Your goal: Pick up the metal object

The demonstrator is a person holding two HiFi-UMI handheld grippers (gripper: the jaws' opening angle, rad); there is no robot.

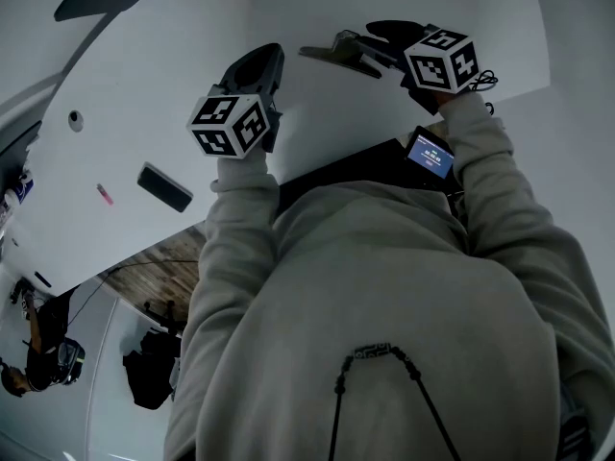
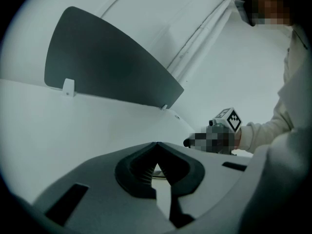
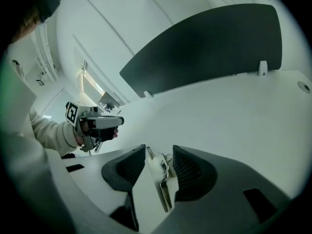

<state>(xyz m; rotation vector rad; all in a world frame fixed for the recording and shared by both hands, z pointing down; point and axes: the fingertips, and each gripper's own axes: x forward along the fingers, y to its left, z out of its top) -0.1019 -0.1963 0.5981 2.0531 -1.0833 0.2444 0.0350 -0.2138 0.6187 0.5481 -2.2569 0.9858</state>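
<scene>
Right gripper view showed the metal object (image 3: 164, 191) between the right gripper's (image 3: 159, 152) parted fingers (image 3: 127, 167), long axis twelve-to-six; left gripper (image 2: 157, 146) closed, empty.

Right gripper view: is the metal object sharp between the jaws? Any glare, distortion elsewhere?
Right gripper view: metal object sharp, pale glint on its upper end, black fisheye corners. Head view: dim, flat light; white table bowed by the lens. Left gripper view: soft, low contrast, dark vignette.
</scene>
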